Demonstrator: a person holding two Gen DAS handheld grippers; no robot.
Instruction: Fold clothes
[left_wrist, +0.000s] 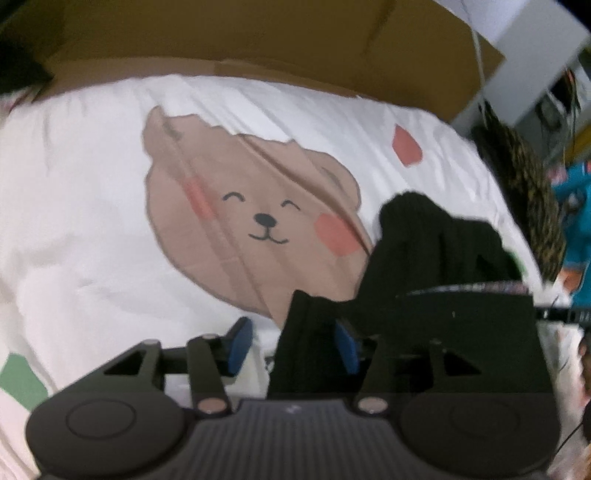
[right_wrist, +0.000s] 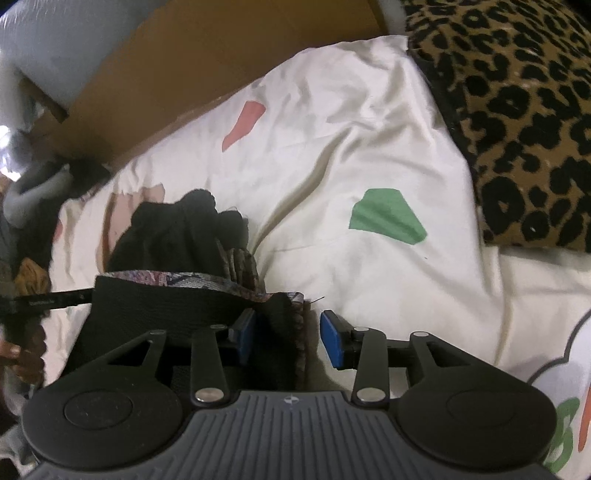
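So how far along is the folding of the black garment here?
Done: the black garment lies bunched into a compact bundle on the white bedspread. In hand: cloth sits between both grippers' open fingers, unpinched. Left: pull clear and tidy the bundle, probably.

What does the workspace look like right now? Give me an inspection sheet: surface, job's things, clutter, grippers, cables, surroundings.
Surface: white bedcover with a bear print, creased.
Job's things: black garment with a patterned lining, bunched on the cover.
Clutter: leopard-print pillow at the bedcover's edge.
Grippers: left gripper open, black cloth lying between its fingers; right gripper open, the garment's edge between its blue fingers, the right pad clear of it.
Cables: thin white cord hanging in front of the cardboard.
Surroundings: brown cardboard beyond the bed; a person's hand at the left edge of the right wrist view.
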